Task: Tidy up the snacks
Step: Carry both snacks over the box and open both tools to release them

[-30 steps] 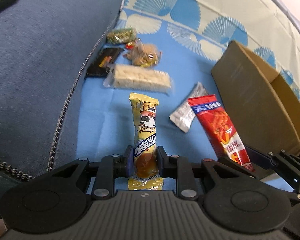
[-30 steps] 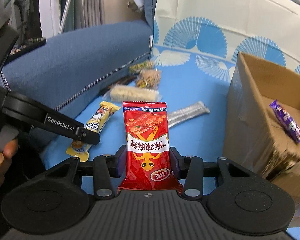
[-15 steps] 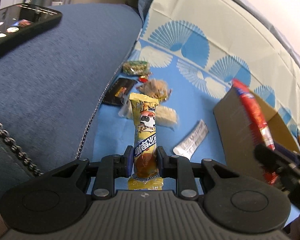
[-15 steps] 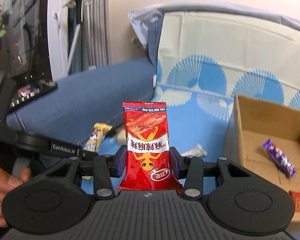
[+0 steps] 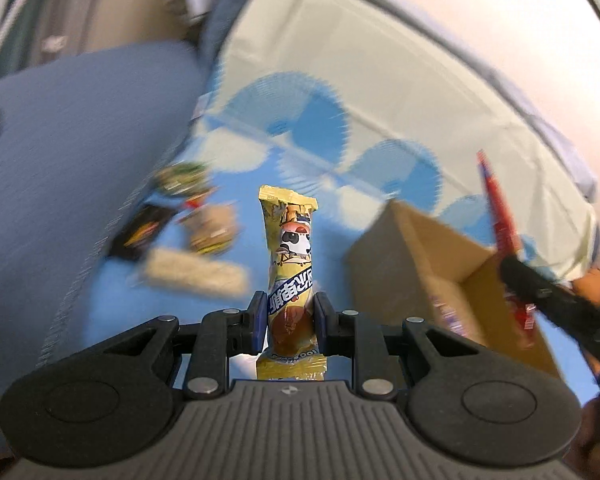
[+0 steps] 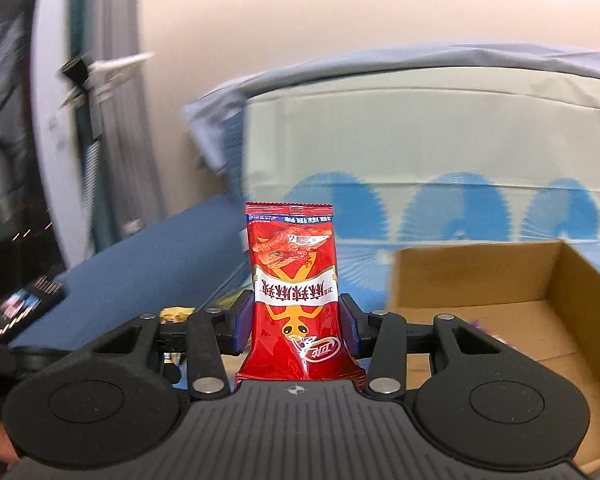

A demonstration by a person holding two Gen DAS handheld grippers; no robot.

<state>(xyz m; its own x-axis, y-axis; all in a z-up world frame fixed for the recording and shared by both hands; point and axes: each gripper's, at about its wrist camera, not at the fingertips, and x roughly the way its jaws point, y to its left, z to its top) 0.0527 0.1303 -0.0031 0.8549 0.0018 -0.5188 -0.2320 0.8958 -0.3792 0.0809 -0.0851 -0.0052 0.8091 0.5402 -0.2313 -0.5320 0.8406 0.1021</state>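
Observation:
My left gripper is shut on a yellow snack bar with a cartoon cow, held upright above the blue sheet. My right gripper is shut on a red snack packet, held upright beside the open cardboard box. In the left wrist view the box stands at the right, and the red packet shows edge-on above its right side in the right gripper. A purple snack shows dimly inside the box.
Several snacks lie on the blue sheet to the left: a pale wafer bar, a clear bag, a black packet and a green packet. A blue sofa cushion rises at the left. The view is motion-blurred.
Both grippers have risen with their snacks and tilted upward. The right gripper has carried the red packet up beside the box. The snacks on the sheet now lie farther below.

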